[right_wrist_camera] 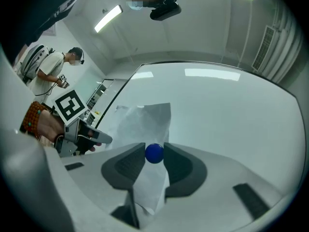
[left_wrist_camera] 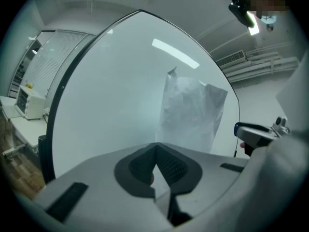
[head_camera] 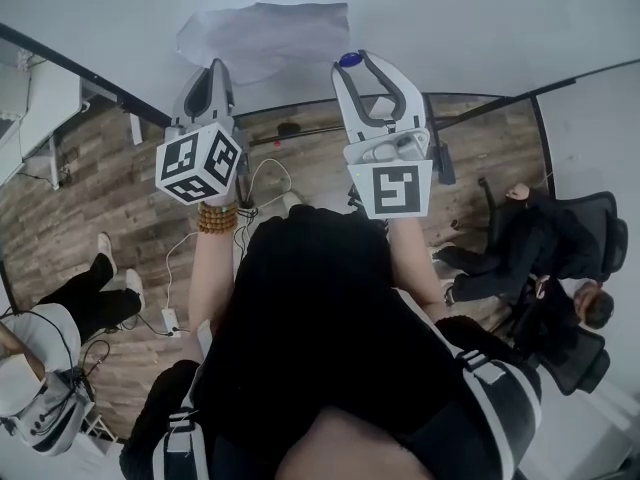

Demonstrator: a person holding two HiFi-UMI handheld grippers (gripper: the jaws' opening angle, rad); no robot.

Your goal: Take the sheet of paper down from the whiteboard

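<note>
Nearest is the person's black-clad body, both forearms raised, with a bead bracelet (head_camera: 217, 218) on the left wrist. Beyond the bracelet, the left tongs (left_wrist_camera: 155, 145) have their tips pressed together, and only a thin pale sliver shows lower down between the pads. These tips sit right at the lower left corner of the sheet of paper (head_camera: 262, 34), but I cannot tell whether they actually pinch its edge. To the right and about level with them, the right tongs (right_wrist_camera: 154, 152) are closed down on a round blue magnet (head_camera: 350, 59), which sits between the two tips and touches both pads. The paper shows through the gap below the magnet. The magnet is at the right edge of the sheet. The sheet is pale and crinkled, and it reaches from one pair of tongs to the other. It lies against the whiteboard (head_camera: 470, 18), a wide plain surface with a dark frame. Below the board is a wood floor (head_camera: 100, 188). A person in dark clothes sits in a black chair (head_camera: 585, 238) at the right. At the left is another person with a grey backpack (head_camera: 45, 413).
</note>
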